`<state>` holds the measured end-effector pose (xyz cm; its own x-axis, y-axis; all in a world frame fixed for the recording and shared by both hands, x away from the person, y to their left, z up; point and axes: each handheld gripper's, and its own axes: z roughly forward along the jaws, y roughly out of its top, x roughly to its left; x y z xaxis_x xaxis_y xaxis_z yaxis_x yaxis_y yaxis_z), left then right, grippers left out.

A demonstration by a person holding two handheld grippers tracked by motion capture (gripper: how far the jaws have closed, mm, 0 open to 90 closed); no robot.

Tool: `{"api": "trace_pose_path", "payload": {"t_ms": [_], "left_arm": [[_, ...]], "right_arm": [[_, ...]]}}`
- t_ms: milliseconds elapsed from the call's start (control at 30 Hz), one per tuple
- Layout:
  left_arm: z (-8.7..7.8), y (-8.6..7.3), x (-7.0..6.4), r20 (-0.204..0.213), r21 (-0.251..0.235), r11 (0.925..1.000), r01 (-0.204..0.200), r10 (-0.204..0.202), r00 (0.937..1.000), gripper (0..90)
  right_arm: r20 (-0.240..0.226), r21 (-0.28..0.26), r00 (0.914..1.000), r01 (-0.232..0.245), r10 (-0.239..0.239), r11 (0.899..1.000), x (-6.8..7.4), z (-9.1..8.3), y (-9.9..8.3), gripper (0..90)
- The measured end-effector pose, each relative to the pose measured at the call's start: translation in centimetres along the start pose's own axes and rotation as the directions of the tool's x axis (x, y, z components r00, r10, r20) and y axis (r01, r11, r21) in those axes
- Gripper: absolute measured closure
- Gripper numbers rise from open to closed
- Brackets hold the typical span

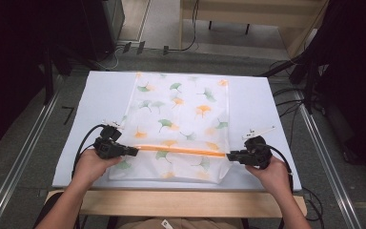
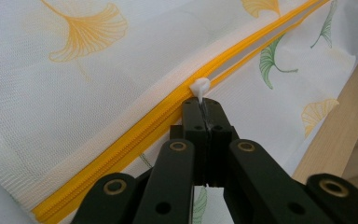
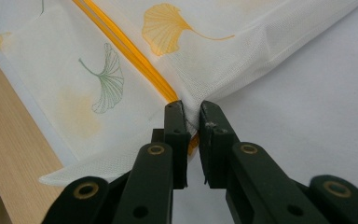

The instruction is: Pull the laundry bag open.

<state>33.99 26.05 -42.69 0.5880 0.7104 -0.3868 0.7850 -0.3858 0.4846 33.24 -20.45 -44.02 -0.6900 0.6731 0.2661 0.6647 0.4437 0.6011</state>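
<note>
**Operator:** Forearms enter from the bottom edge of the high view, one hand on each tool. Report the left unit.

**Inspector:** Left gripper [image 1: 132, 151] sits at the left end of the yellow zipper [image 1: 181, 150]. In the left gripper view its jaws are pressed together on the white zipper pull [image 2: 200, 87]; no gap shows between them. Ahead of the pull, the two zipper tapes run apart; behind it, toward the camera, they are joined.

**Operator:** Right unit?

**Inspector:** Right gripper [image 1: 229, 156] sits at the opposite end of the zipper, at the right edge of the mesh laundry bag [image 1: 181, 114]. In the right gripper view its jaws stand either side of the bag's corner, where the zipper ends. Fabric lies between them and is pinched into folds there. A narrow gap remains between the jaw tips, occupied by the cloth.

**Operator:** Location of the bag?

**Inspector:** It lies flat on the white table cover [image 1: 100, 95], centred between the side edges, with its length running away from the person. The zipper crosses it near the person's end, from one gripper to the other. Print: green and orange ginkgo leaves on white mesh. A wooden table edge [image 1: 171, 202] shows just beyond the cover's near side.
</note>
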Motion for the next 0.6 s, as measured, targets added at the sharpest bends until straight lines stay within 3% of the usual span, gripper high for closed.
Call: {"api": "trace_pose_path", "payload": {"t_ms": [600], "left_arm": [[-0.11,-0.07,0.21,0.006,-0.003,1.0,0.007,-0.007,1.0,90.0]], "right_arm": [[-0.004,-0.004,1.0,0.004,-0.004,1.0,-0.02,-0.03,0.01,84.4]]}}
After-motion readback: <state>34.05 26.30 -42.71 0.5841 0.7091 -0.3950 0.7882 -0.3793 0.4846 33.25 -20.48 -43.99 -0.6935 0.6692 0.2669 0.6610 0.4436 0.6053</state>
